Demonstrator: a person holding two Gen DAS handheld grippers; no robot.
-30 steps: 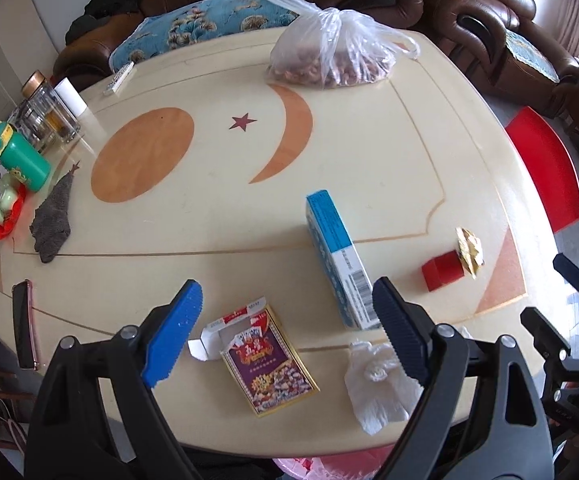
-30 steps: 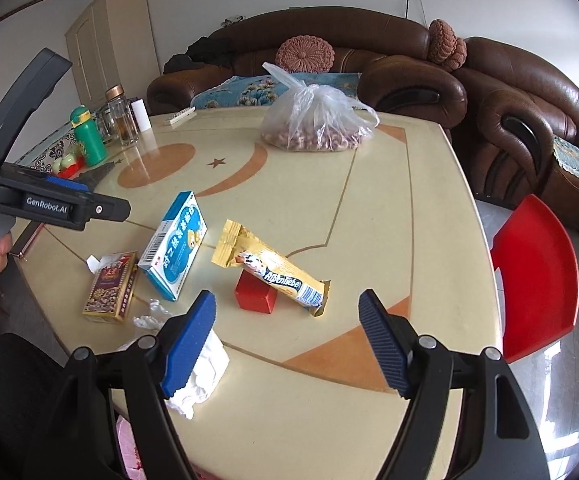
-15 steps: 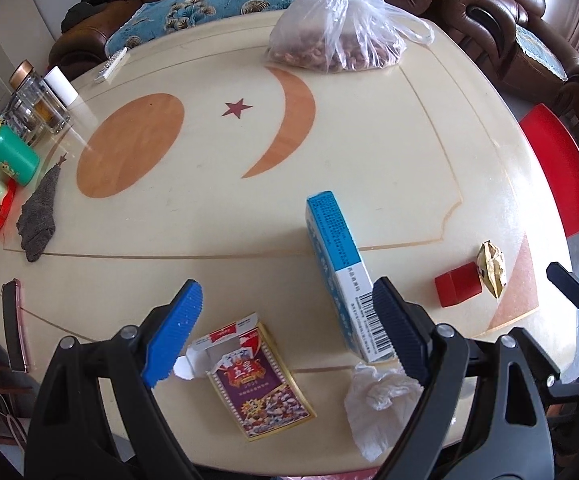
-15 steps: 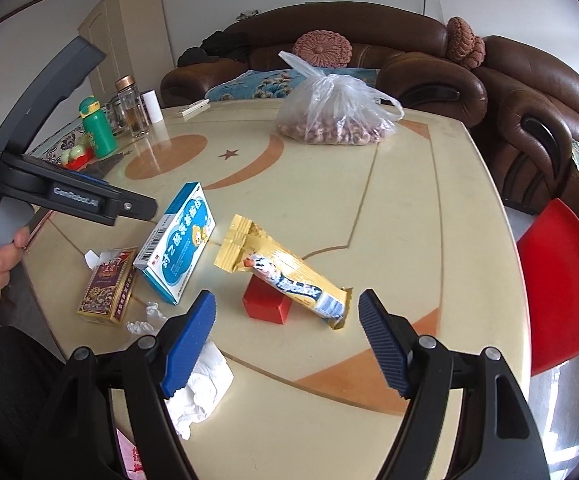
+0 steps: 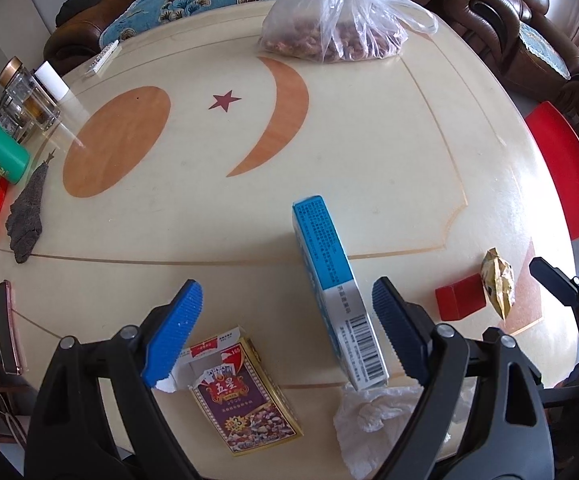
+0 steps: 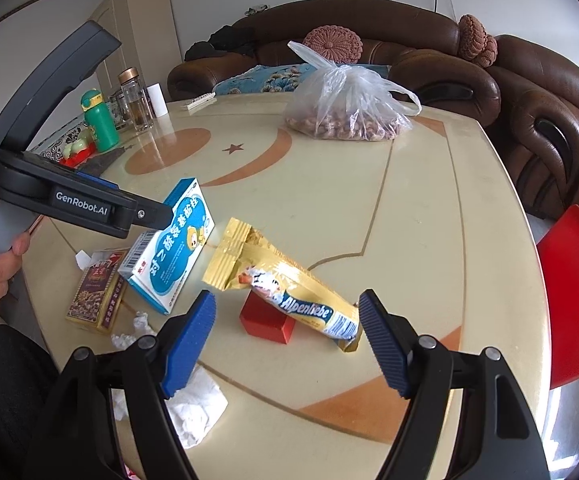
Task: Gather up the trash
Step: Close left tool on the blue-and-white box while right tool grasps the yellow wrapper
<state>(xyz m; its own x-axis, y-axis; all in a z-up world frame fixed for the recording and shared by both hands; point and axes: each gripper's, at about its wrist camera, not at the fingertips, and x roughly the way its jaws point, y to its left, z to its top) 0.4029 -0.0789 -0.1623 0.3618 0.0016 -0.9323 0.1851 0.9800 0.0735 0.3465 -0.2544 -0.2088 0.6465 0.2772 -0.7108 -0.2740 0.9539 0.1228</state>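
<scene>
1. Both grippers, the left gripper (image 5: pixel 285 312) and right gripper (image 6: pixel 285 332), hover with jaws released over litter at the worktop's (image 5: pixel 369 160) near edge.
2. Right should straddle the candy wrapper (image 6: pixel 289 292) squarely; left, the card box (image 5: pixel 245 396).

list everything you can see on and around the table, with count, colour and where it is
table: 1, cream with orange inlays, centre
plastic bag of nuts: 1, clear, far side
blue box: 1, blue and white, near left
card box: 1, purple and gold, flap open, near edge
candy wrapper: 1, gold, resting on the red box
red box: 1, red, near right
tissue: crumpled, white, near edge
green bottle: 1, far left
glass jar: 1, clear, beside the bottle
grey cloth: 1, left side
phone: 1, left edge
sofa: brown, behind
red chair: 1, right
left gripper: jaws open
right gripper: jaws open
</scene>
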